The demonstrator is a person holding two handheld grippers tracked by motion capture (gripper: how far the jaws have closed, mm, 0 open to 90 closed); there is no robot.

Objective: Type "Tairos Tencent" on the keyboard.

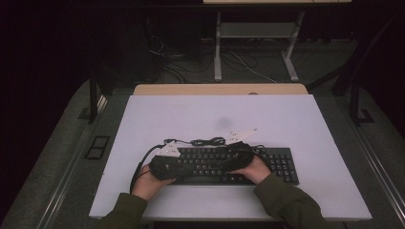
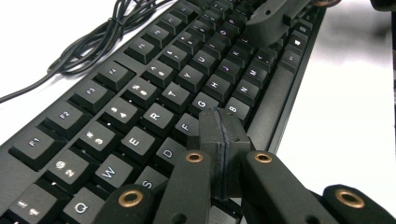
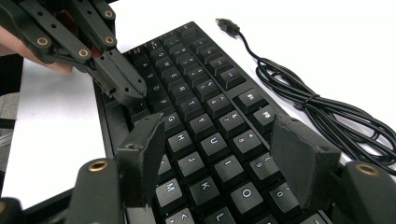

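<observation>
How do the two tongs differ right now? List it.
The left tongs are shut, pads pressed together, tip down over the keyboard's F/G keys. The right tongs are open, holding nothing, straddling the right-hand letter keys. Both are black and hover low over the keyboard.

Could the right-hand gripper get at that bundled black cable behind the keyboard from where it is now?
Probably yes. The right gripper hovers open over the keyboard, and the coiled cable lies just beyond on bare table, with nothing between them.
</observation>
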